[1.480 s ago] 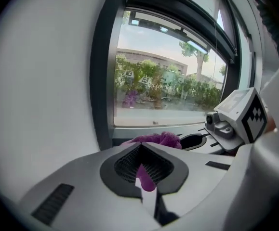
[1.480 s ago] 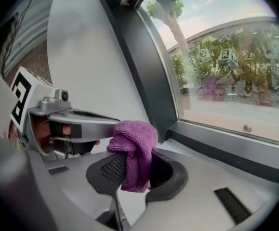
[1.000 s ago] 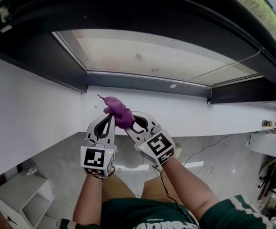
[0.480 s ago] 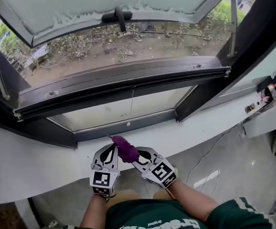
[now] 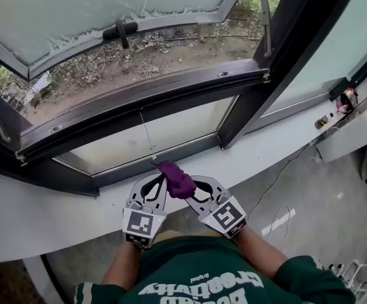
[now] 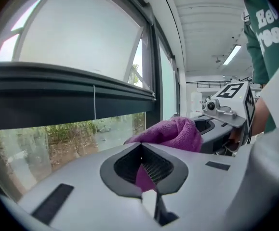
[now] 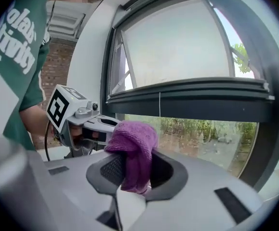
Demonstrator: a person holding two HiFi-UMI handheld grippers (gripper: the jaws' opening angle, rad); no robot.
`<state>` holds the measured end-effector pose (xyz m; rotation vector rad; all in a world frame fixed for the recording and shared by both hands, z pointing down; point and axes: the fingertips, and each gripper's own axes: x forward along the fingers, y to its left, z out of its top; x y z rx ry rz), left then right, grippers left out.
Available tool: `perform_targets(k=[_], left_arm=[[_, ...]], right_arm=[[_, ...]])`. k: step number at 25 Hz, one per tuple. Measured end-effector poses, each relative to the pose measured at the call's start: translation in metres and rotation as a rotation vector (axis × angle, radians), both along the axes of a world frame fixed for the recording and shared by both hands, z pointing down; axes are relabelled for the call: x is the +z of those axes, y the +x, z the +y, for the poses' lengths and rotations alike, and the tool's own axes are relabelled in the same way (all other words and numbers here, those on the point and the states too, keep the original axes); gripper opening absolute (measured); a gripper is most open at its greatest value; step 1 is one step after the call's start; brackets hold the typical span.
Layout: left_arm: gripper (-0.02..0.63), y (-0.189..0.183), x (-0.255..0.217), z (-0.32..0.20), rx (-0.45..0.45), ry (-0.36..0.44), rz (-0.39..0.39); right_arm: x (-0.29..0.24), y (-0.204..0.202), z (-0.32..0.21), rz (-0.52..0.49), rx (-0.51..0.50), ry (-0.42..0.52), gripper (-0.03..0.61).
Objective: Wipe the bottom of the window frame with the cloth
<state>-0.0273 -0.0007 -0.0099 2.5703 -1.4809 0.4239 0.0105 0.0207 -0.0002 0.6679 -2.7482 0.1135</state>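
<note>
Person stands at a white sill [image 5: 40, 217], both grippers low center, close together, tips angled toward each other. Purple cloth [image 5: 177, 180] is bunched between them, just near of the lower glass pane [image 5: 154, 135] and over the sill's far edge.

L gripper [image 5: 157, 183]: jaws pressed together w/ a bit of cloth caught in the gap, seen in the left gripper view; the rest of the cloth bulges out to its right. R gripper [image 5: 195, 185]: jaws clamped on a fold of cloth, which humps up over the tips in the right gripper view. So both pinch the same cloth, one from each side.

Window frame [image 5: 145, 103] is dark; its bottom rail runs left to right, far of and above the cloth, not touched. A thin cord [image 5: 147, 138] hangs from the rail down across the pane. Sash [image 5: 94, 5] is swung open outward, w/ a black handle [image 5: 120, 30] on its lower edge. Dirt and twigs [image 5: 164, 49] show outside thru the opening. Dark post [image 5: 259, 75] stands right of the opening.
</note>
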Motion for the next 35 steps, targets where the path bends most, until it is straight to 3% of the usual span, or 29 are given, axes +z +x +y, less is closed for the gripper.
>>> perform_targets(k=[6,12,19,35], left_arm=[[0.009,0.031,-0.020,0.014,0.085,0.028,-0.033],[0.009,0.039,-0.035,0.023,0.081,0.035,0.047],[0.009,0.027,-0.033,0.025,0.060,0.062,0.003],[0.009,0.017,-0.028,0.035,0.039,0.052,-0.004]], right_arm=[[-0.002,0.040,0.009,-0.041,0.091,-0.044,0.102],[-0.031,0.055,0.002,-0.073,0.155,0.022,0.101],[-0.031,0.054,0.009,-0.110,0.145,0.053,0.101],[-0.037,0.038,0.020,-0.048,0.043,0.091,0.101]])
